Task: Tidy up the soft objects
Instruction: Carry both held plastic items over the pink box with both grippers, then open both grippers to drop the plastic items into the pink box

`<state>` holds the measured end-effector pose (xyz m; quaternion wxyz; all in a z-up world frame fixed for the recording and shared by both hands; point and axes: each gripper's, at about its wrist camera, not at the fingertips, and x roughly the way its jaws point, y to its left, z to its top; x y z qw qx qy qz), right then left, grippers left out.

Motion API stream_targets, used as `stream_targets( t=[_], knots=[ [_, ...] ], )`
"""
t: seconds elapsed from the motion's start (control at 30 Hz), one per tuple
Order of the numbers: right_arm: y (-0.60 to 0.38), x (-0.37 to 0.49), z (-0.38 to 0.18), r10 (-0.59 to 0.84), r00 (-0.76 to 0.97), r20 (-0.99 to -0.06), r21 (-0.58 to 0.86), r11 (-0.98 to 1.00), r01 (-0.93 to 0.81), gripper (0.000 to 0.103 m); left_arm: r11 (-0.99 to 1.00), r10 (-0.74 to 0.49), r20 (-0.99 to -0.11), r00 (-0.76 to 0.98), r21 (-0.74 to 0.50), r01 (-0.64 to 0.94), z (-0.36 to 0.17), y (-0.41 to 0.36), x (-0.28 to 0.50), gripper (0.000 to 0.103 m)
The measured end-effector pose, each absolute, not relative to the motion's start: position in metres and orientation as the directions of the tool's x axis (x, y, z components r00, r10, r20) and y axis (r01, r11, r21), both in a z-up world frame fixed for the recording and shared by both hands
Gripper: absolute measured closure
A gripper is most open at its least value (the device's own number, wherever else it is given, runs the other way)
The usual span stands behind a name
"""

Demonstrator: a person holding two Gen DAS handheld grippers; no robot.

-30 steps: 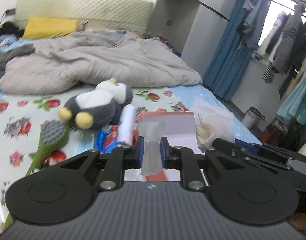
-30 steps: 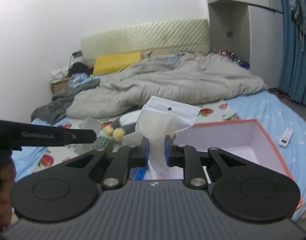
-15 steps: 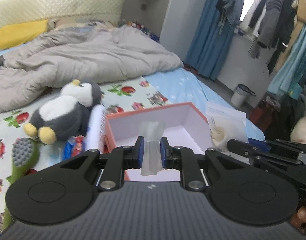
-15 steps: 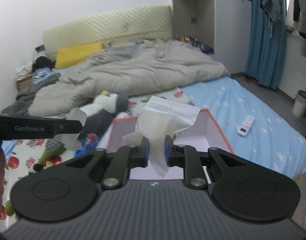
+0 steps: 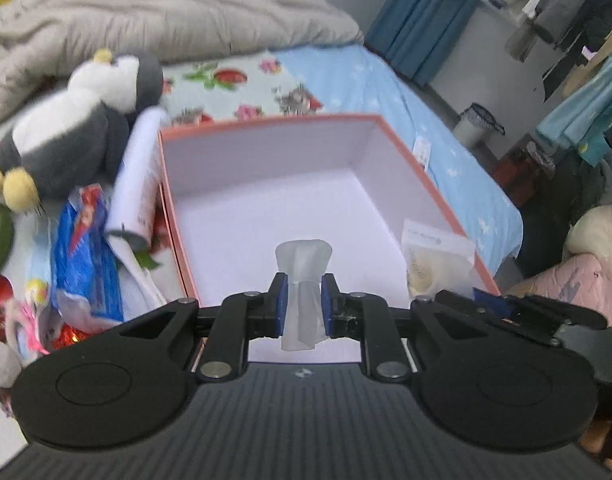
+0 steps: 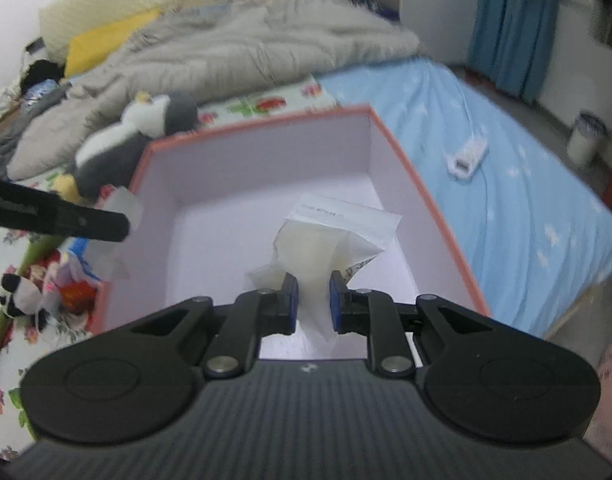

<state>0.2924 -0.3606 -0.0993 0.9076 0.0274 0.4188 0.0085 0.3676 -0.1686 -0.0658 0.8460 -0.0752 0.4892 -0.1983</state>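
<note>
- Two grippers hung over the open box [image 5: 266,184] on the bed: my left gripper [image 5: 303,304] pinched a strip of clear plastic [image 5: 302,272], and my right gripper [image 6: 313,300] was clamped on a plastic bag [image 6: 329,240] above the box floor.
- A toy penguin [image 5: 78,120] lay just beside the box's left wall, with a white tube [image 5: 138,176] leaning against that wall.
- A blue packet [image 5: 86,256] sat near the tube.
- A grey quilt [image 6: 226,48] was heaped behind the box.
- A white remote [image 6: 467,156] lay apart on the blue sheet [image 6: 525,208].
</note>
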Motion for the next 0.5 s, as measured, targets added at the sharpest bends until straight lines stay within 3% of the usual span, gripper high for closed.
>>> stream_targets(
  t=[0.37, 0.43, 0.5],
  knots=[
    [-0.367, 0.293, -0.114, 0.040, 0.625, -0.780, 0.070, 0.997, 0.024, 0.082, 0.911, -0.404, -0.826, 0.392, -0.324, 0.256, -0.086, -0.174, 0.371, 0.081],
    [-0.370, 0.292, -0.113, 0.043, 0.629, -0.777, 0.077, 0.997, 0.026, 0.082, 0.911, -0.402, -0.827, 0.392, -0.319, 0.262, -0.086, -0.176, 0.369, 0.077],
    [-0.372, 0.293, -0.111, 0.043, 0.634, -0.772, 0.086, 0.996, 0.036, 0.076, 0.913, -0.396, -0.829, 0.396, -0.308, 0.268, -0.085, -0.177, 0.369, 0.064]
  ],
)
